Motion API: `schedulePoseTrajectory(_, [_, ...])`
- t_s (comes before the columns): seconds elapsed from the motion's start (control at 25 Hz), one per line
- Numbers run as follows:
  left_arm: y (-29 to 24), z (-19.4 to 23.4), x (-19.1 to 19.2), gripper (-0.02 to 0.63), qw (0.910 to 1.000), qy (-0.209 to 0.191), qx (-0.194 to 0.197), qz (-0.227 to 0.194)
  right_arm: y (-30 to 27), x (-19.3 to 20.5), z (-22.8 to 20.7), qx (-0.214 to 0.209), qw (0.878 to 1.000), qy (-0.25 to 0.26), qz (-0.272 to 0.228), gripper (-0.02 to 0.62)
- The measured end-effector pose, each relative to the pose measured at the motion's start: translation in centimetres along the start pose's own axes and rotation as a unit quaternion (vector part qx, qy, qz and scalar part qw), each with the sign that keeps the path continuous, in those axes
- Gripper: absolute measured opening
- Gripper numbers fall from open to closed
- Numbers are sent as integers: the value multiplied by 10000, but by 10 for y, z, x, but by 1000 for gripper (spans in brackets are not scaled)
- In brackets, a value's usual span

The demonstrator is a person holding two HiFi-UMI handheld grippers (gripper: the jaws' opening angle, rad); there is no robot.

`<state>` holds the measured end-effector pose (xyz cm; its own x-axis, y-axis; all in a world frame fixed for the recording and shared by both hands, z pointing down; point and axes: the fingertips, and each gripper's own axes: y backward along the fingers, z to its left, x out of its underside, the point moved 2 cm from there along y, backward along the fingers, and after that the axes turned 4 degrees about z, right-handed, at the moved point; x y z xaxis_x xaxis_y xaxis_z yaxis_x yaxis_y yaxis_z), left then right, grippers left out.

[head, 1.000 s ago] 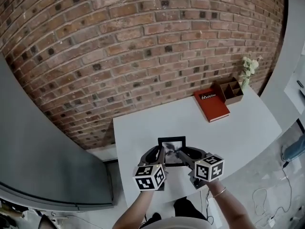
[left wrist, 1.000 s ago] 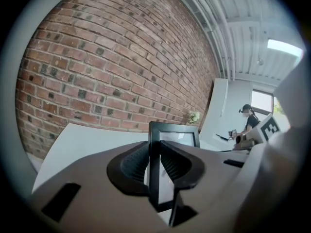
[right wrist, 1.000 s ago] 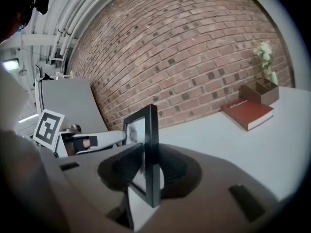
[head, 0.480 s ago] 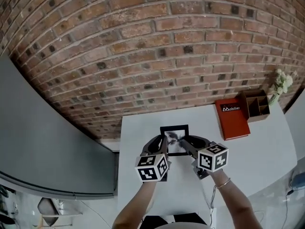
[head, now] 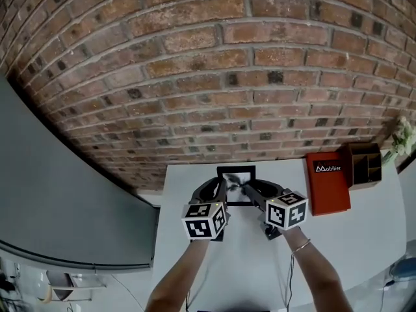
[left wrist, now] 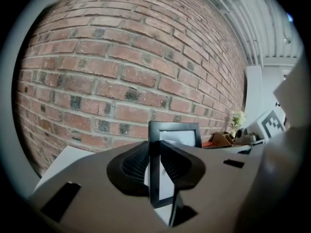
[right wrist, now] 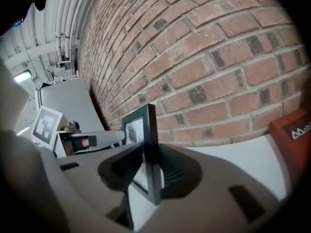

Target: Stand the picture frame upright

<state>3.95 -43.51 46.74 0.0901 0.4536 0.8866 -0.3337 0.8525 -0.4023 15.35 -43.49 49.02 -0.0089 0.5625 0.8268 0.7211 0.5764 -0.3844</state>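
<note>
The black picture frame (head: pixel 236 183) with a pale print stands nearly upright over the white table (head: pixel 260 265), close to the brick wall. My left gripper (head: pixel 218 191) is shut on its left side bar and my right gripper (head: pixel 251 191) on its right side bar. In the left gripper view the frame (left wrist: pixel 175 137) rises between the ribbed pads of the left gripper (left wrist: pixel 154 161), with its back strut showing below. In the right gripper view the frame (right wrist: pixel 145 130) is edge-on, clamped in the right gripper (right wrist: pixel 151 166). Whether its foot rests on the table is hidden.
A red book (head: pixel 328 181) lies at the right of the table, with a brown wooden organiser (head: pixel 365 164) and a sprig of pale flowers (head: pixel 404 138) beyond it. The brick wall (head: pixel 214 77) runs right behind the table. A grey panel (head: pixel 58 200) stands at the left.
Both grippers have carried the frame away from me toward the wall, still gripping its two sides. The head view has swung, so the book and organiser now sit further right.
</note>
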Motion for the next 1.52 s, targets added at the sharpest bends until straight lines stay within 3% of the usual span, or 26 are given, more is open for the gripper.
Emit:
schedulePoseTrajectory(0.4, [-62, 31, -11, 63, 9996, 208, -52, 155, -52, -22, -41, 53, 9998, 118, 137, 110])
schedulePoseTrajectory(0.76, [-95, 52, -6, 63, 9996, 225, -85, 115, -87, -17, -65, -3, 9999, -63, 136, 110])
schedulePoseTrajectory(1.12, [-105, 55, -8, 64, 9993, 315, -20, -188, -96, -21, -76, 20, 10000, 31, 7, 110])
schedulePoseTrajectory(1.52, [-111, 58, -8, 67, 9993, 292, 21, -233, -105, -21, -83, -1, 10000, 11, 10, 110])
